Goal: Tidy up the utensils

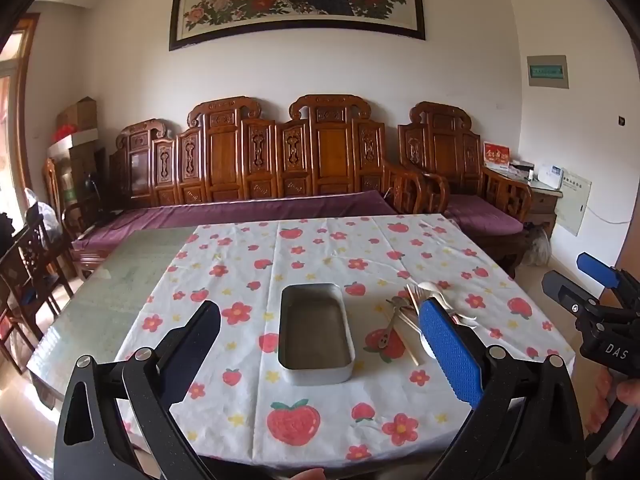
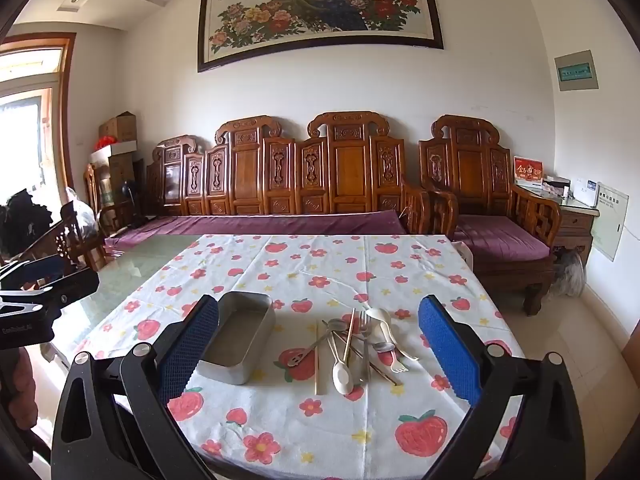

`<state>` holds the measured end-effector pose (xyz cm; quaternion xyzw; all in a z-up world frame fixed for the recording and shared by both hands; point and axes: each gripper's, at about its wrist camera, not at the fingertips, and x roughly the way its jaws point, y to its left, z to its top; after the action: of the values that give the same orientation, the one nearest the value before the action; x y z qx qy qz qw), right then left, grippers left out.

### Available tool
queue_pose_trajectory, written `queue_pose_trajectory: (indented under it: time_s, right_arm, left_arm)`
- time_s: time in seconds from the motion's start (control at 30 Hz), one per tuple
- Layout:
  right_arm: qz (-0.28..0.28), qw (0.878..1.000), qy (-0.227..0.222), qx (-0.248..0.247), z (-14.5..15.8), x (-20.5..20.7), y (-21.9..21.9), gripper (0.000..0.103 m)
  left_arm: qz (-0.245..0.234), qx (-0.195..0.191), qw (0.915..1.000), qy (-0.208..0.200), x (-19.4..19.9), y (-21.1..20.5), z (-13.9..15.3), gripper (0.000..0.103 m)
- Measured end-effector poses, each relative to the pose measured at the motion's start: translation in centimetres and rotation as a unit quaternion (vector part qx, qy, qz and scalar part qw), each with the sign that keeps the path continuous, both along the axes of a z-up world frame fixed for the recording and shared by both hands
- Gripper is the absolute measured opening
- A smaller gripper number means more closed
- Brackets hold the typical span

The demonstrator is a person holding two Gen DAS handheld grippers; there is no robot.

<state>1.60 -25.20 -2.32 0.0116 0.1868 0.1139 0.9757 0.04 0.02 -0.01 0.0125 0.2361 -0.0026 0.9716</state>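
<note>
Both the left gripper (image 1: 320, 332) and the right gripper (image 2: 320, 332) gaped wide, holding nothing, "DAS" legible at right frame edge.

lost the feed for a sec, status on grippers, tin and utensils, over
Left gripper and right gripper open, holding nothing. Metal tin empty on the tablecloth. Utensils piled loose right of the tin. Nothing in the way.

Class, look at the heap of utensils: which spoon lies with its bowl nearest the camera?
The cream plastic spoon, bowl at the heap's near edge. The other cream spoon and the metal spoon have bowls at the far end.
</note>
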Motion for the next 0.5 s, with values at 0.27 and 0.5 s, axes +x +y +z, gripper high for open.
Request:
queue_pose_trajectory:
  time_s: [0.27, 0.5]
  right_arm:
    - [0.0, 1.0, 0.0, 0.001, 0.04, -0.06, -0.02, 0.1]
    - [0.001, 1.0, 0.002, -0.001, -0.03, 0.04, 0.02, 0.1]
  left_arm:
    - [-0.001, -0.002, 1.0, -0.006, -0.02, 0.05, 0.0, 0.097]
    - [0.0, -0.002, 1.0, -0.006, 0.1, -0.35, 0.32, 0.097]
